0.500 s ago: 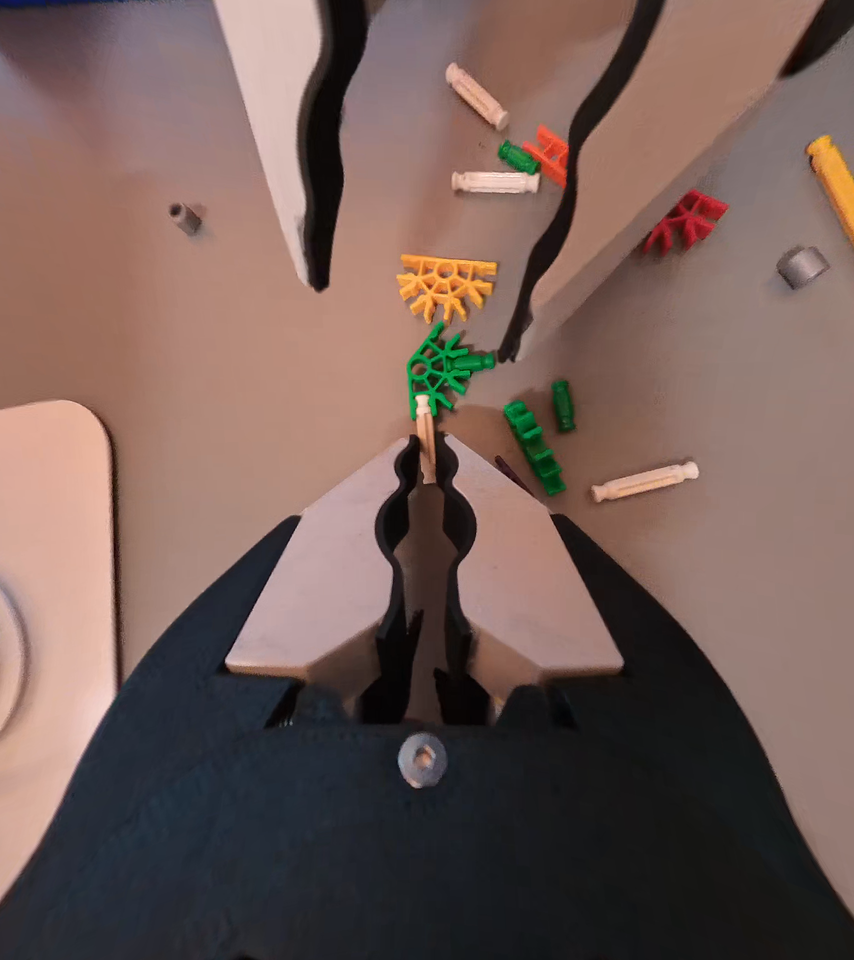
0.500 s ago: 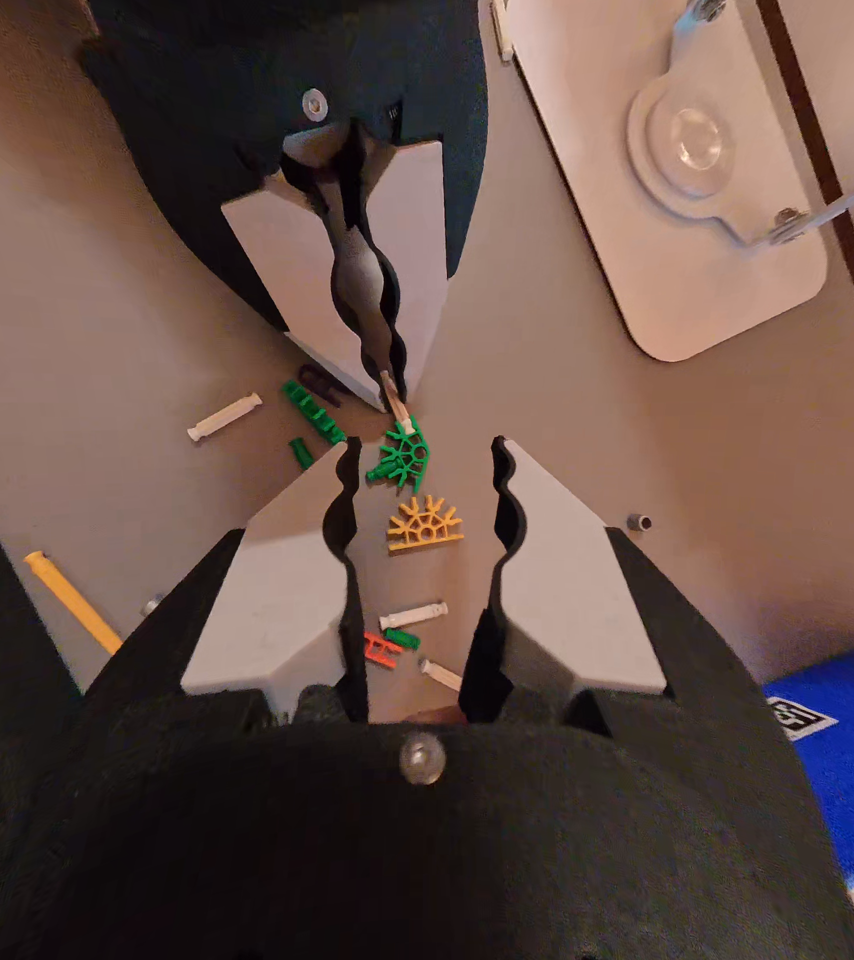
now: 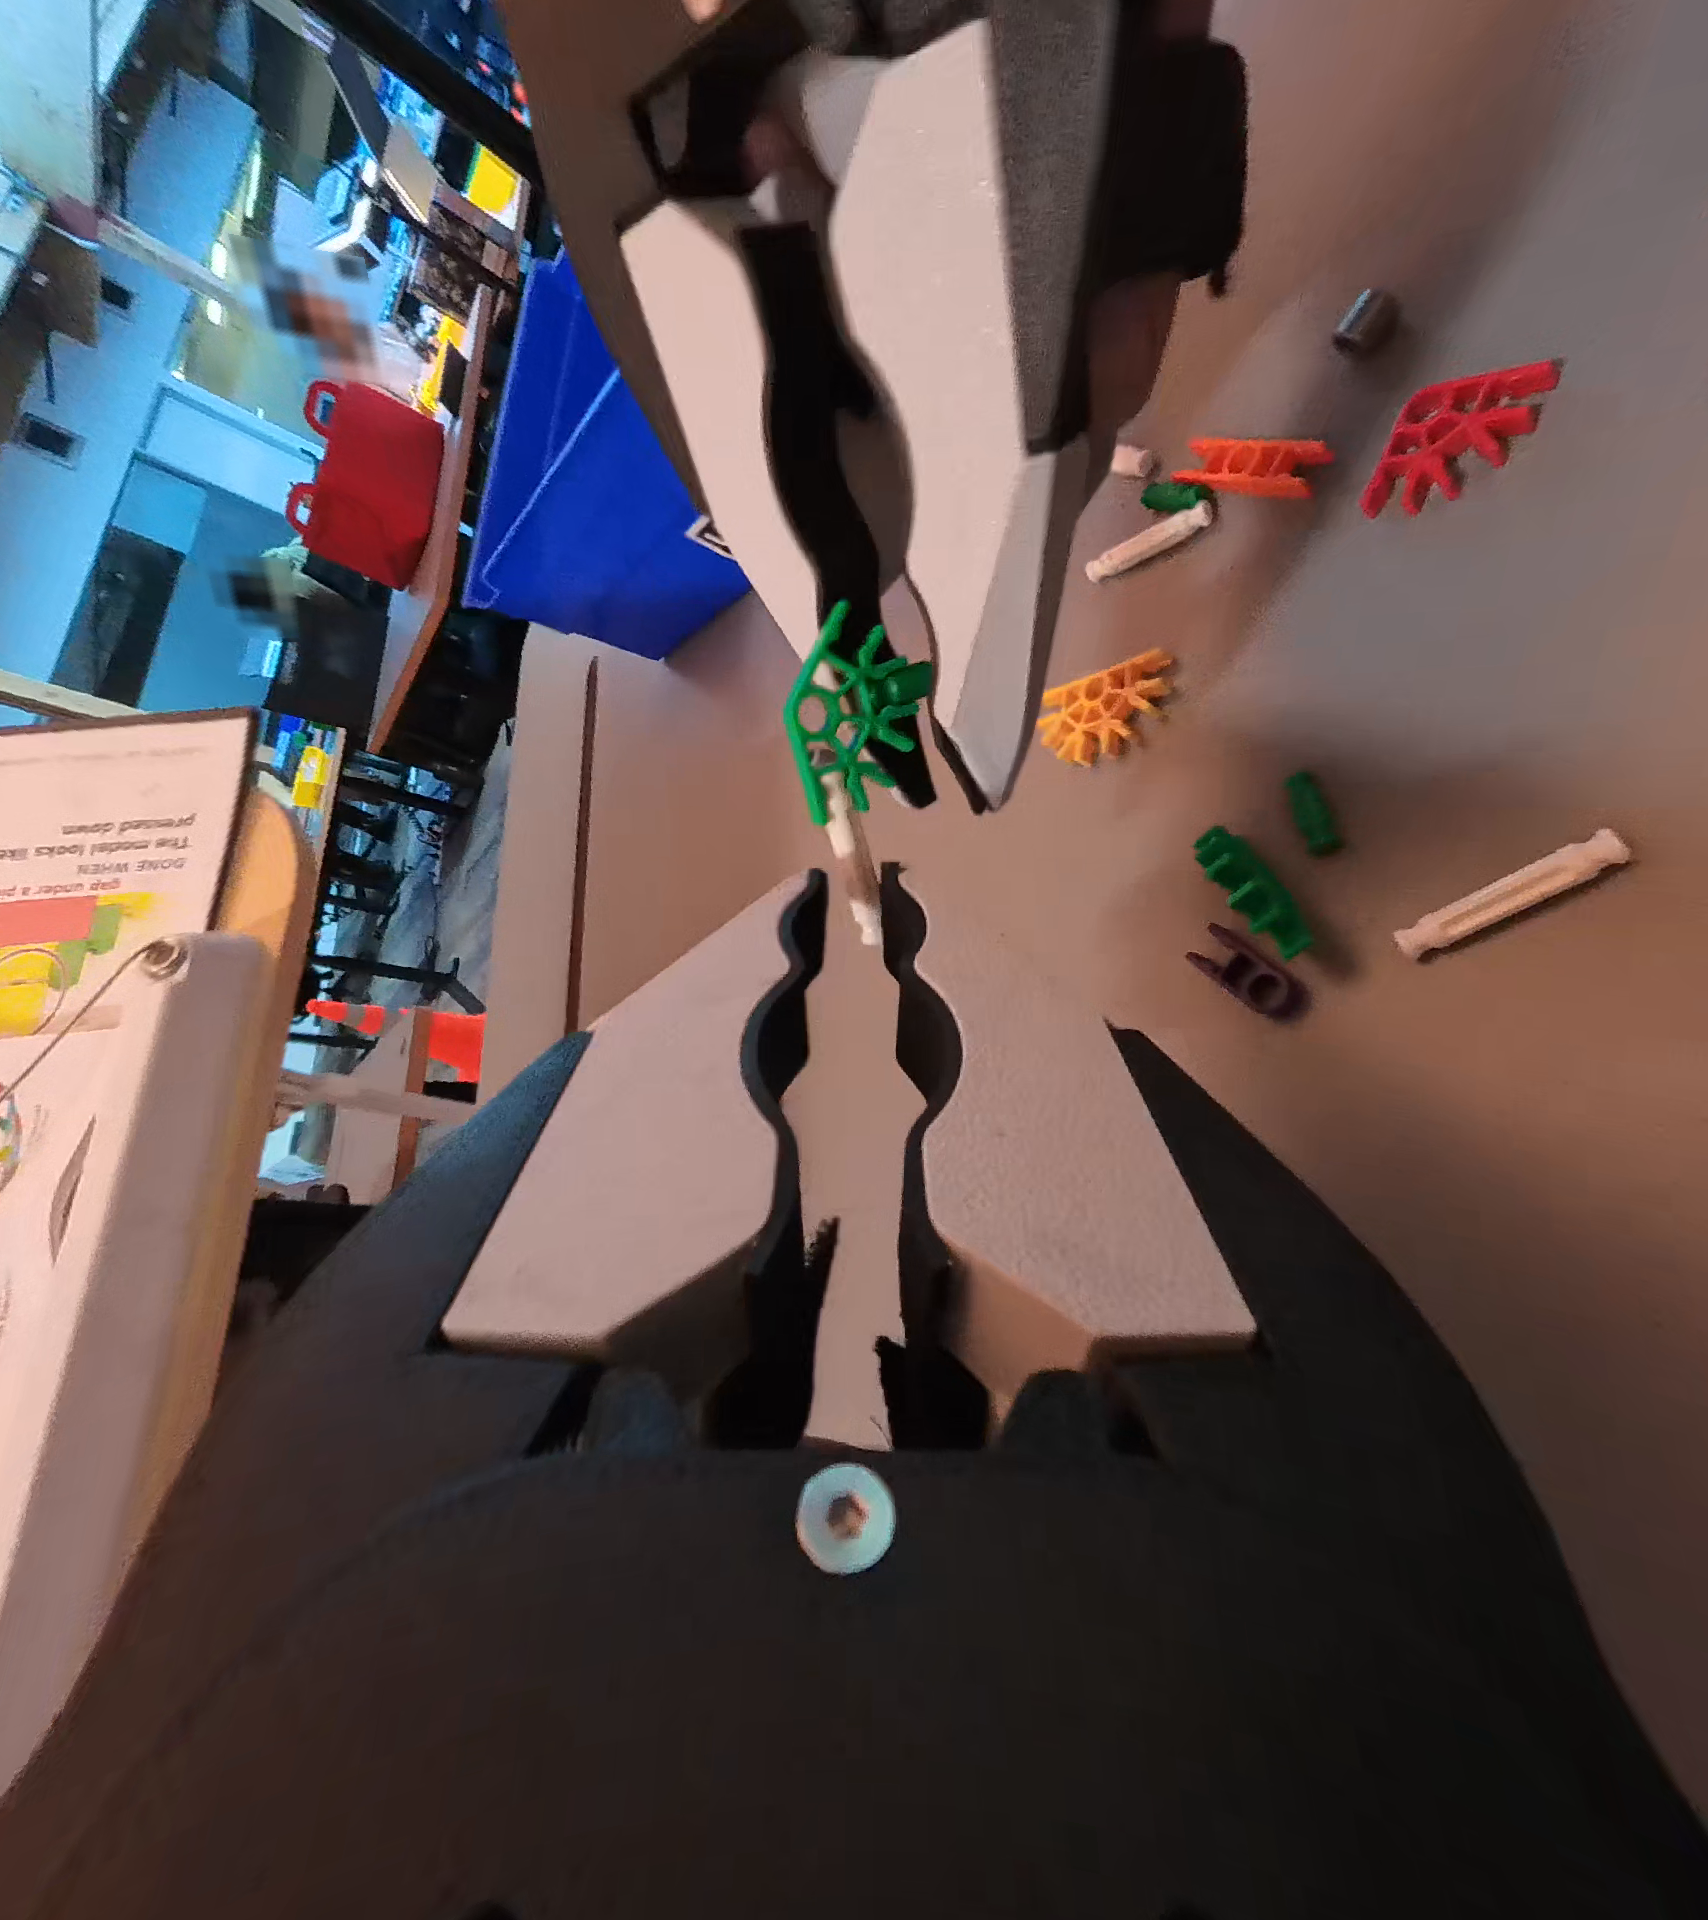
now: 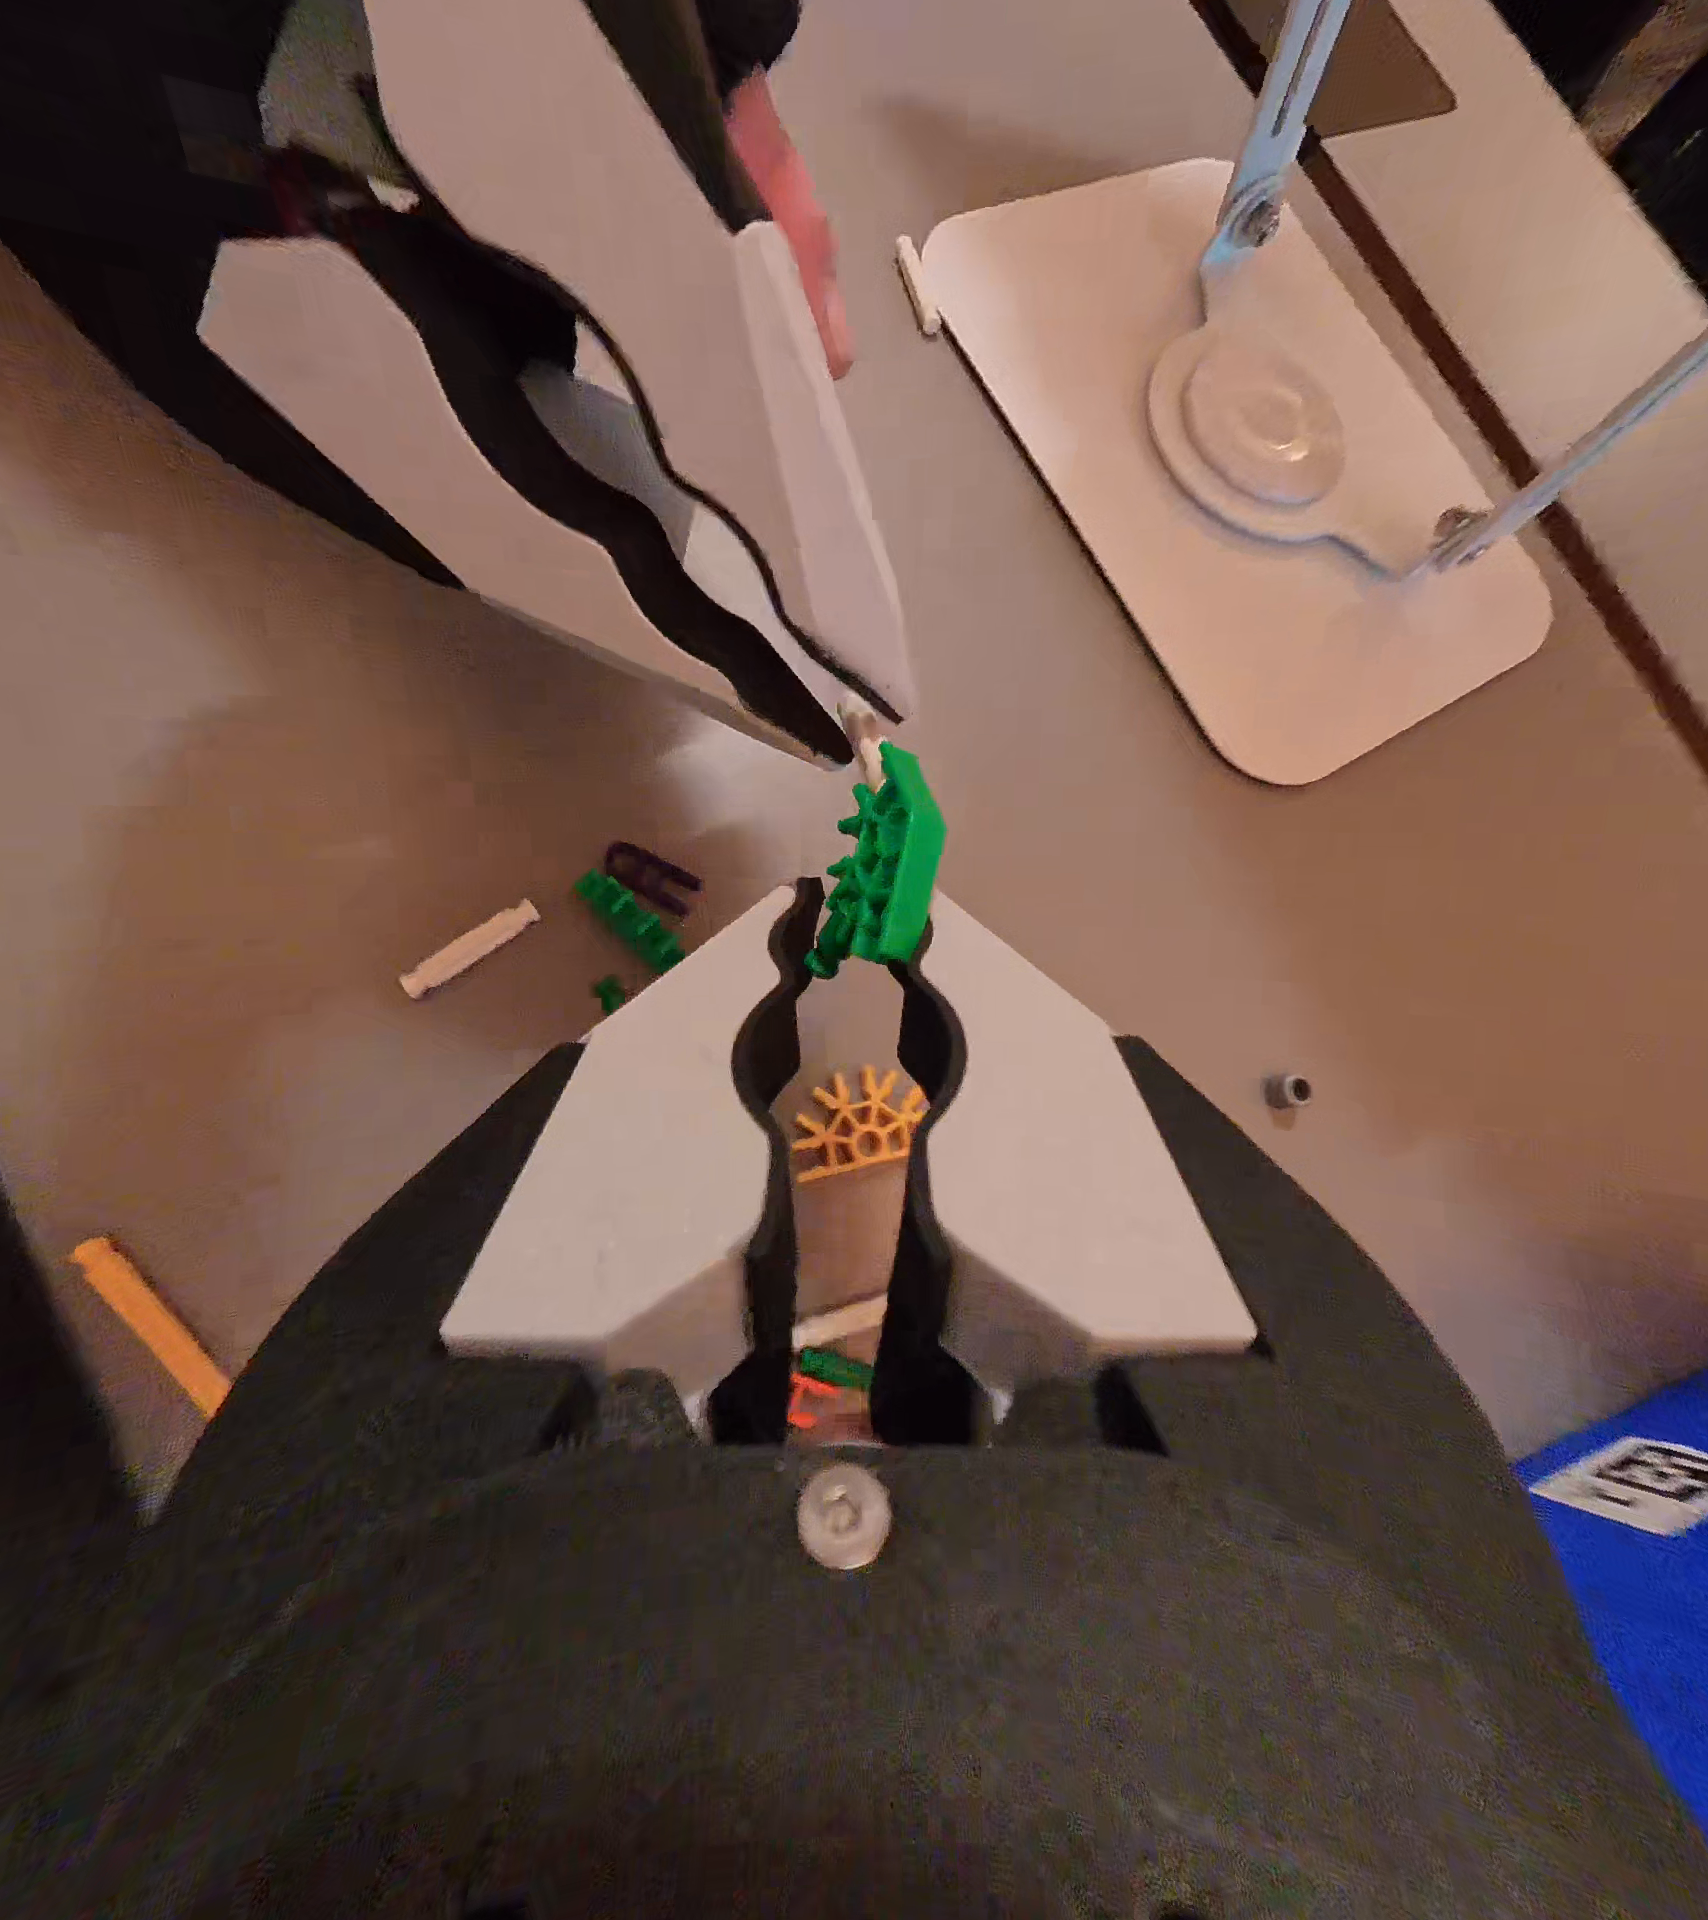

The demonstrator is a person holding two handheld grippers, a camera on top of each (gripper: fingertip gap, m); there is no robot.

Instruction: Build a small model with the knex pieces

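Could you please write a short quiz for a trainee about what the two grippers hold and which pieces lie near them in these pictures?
1. True or false: the left gripper is shut on a white rod.
2. What does the right gripper hold? A) yellow rod B) green connector C) red connector
3. Fill in: on the table, just beside the right gripper's tip in the left wrist view, lies an ____ fan-shaped connector.

Key
1. True; the rod's far end sits in the green connector.
2. B; its fingers close on the green connector's edge.
3. Orange: the orange connector, lying flat, apart from both grippers.
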